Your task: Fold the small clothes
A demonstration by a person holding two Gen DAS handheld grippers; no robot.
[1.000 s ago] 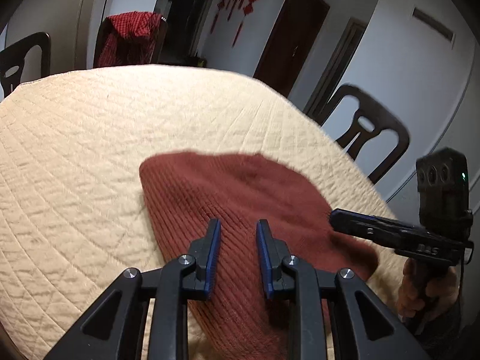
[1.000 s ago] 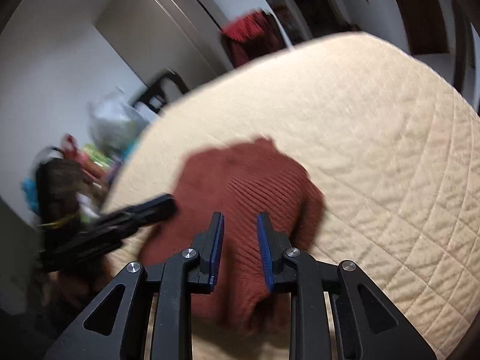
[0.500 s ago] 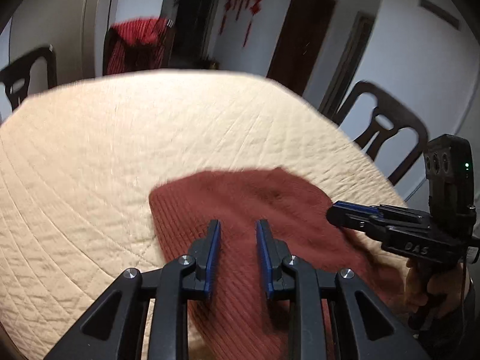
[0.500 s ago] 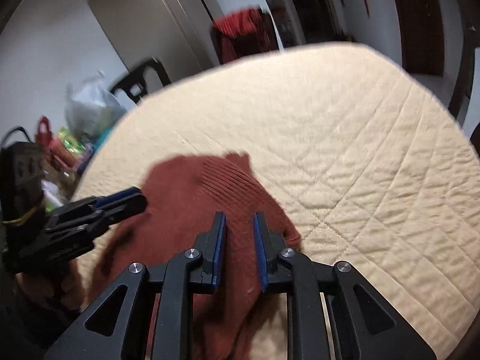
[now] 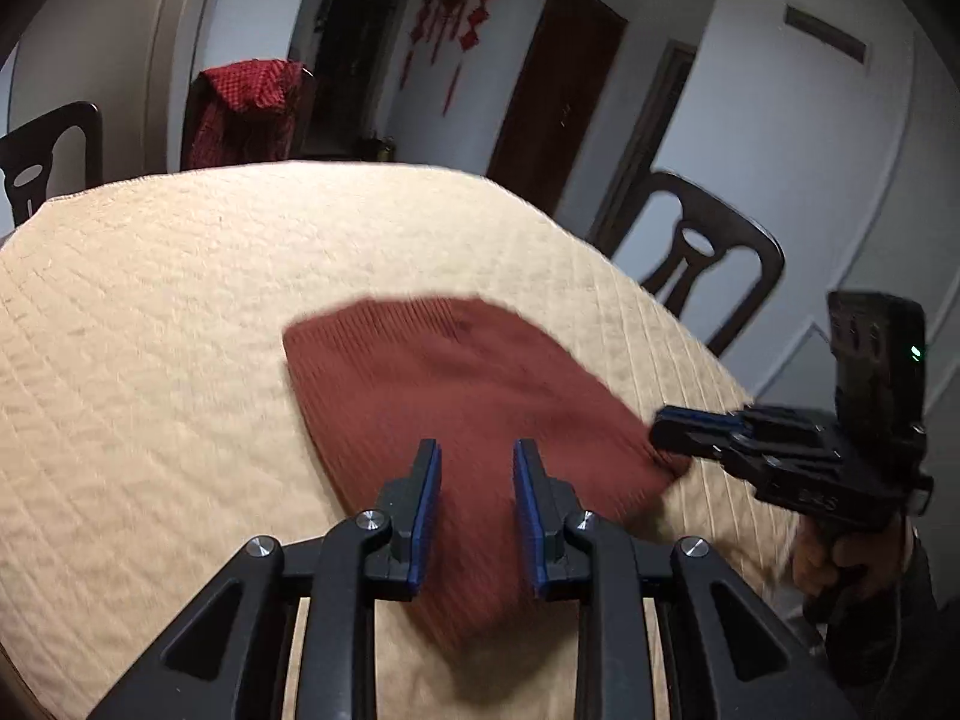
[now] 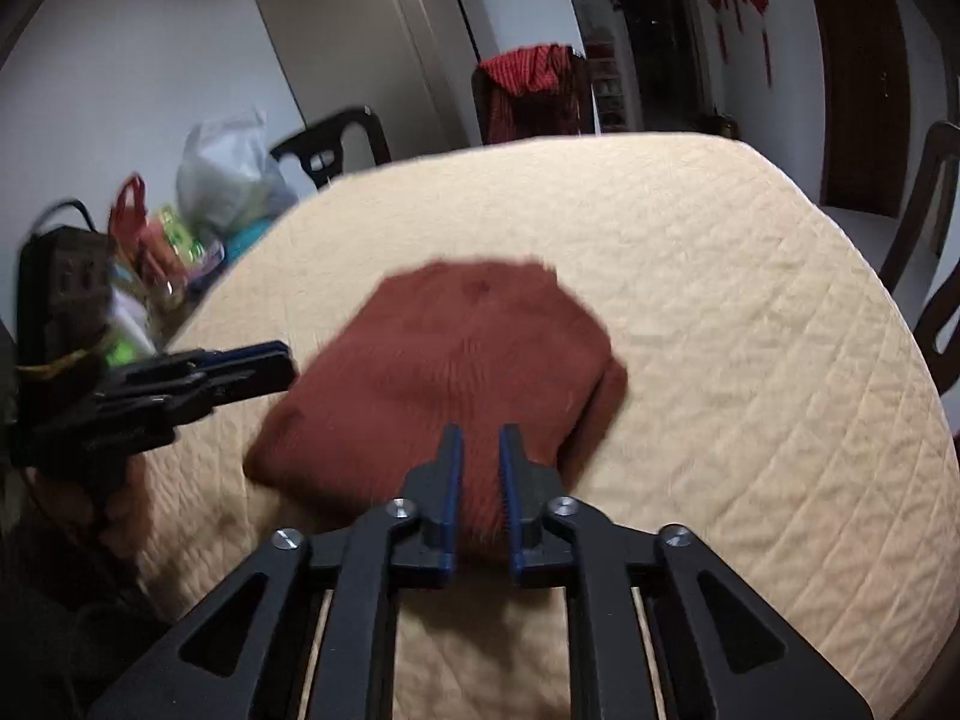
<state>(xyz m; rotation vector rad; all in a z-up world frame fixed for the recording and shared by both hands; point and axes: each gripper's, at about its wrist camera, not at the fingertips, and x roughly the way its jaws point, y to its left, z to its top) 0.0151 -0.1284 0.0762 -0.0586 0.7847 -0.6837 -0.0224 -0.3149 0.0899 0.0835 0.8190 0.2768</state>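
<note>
A rust-red ribbed knit garment [image 5: 456, 396] lies folded on the cream quilted table cover [image 5: 150, 312]; it also shows in the right wrist view [image 6: 444, 360]. My left gripper [image 5: 475, 468] is open and empty, hovering over the garment's near edge. My right gripper [image 6: 480, 456] has its jaws narrowly apart over the garment's near right corner, and I cannot tell whether cloth is between them. The right gripper shows in the left wrist view [image 5: 684, 423] at the garment's right corner. The left gripper shows in the right wrist view [image 6: 264, 360] at the garment's left side.
Dark wooden chairs [image 5: 696, 264] stand around the table; one at the back carries a red checked cloth [image 5: 246, 102]. Plastic bags and clutter [image 6: 222, 180] sit beyond the table's left edge. The table edge [image 6: 900, 480] curves close on the right.
The right gripper's jaws have narrowed and it has swung right, over the garment's near right corner. The left gripper stayed open and drew back from the garment. The garment looks more compact.
</note>
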